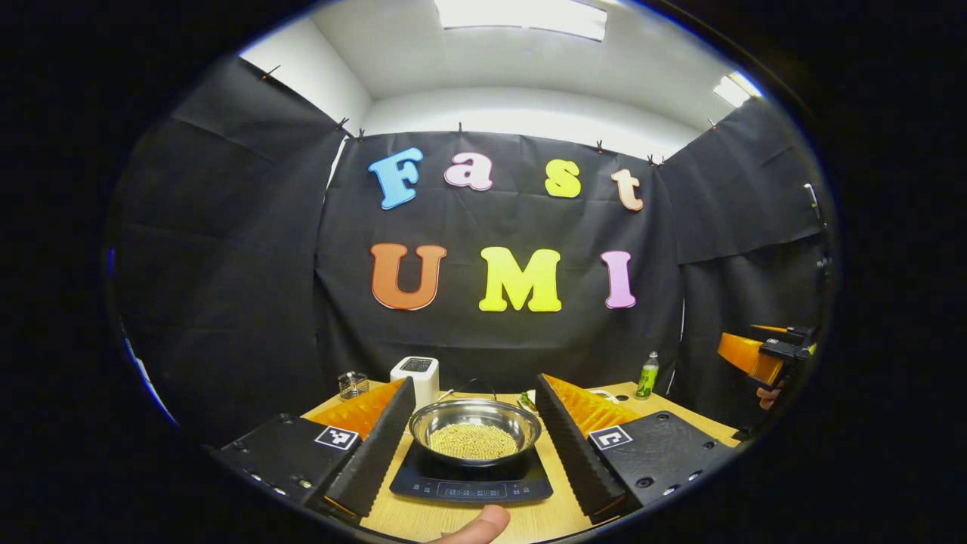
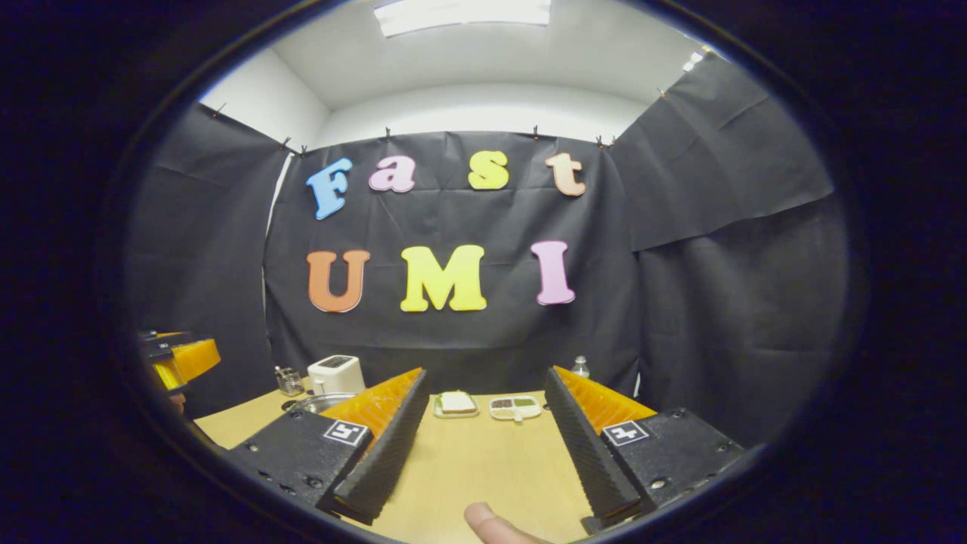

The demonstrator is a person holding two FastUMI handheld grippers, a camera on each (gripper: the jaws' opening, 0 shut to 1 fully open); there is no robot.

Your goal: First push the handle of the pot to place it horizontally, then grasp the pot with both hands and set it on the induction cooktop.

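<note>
I am holding my left gripper (image 1: 474,446) wide open, holding nothing, because the pot (image 1: 474,431) is sitting on the cooktop (image 1: 470,482). My right gripper (image 2: 483,446) is hanging open over the worktop (image 2: 483,461), empty too.

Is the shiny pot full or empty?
Partly full. In the left gripper view the pot sits on the induction cooktop with small yellowish beads covering its bottom, well below the rim.

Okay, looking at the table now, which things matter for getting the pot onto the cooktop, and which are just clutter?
For the job:
pot, already sitting on the induction cooktop
left gripper, open
right gripper, open

Just lying about:
toaster
green bottle
glass jar
sandwich tray
divided snack dish
clear bottle
</note>
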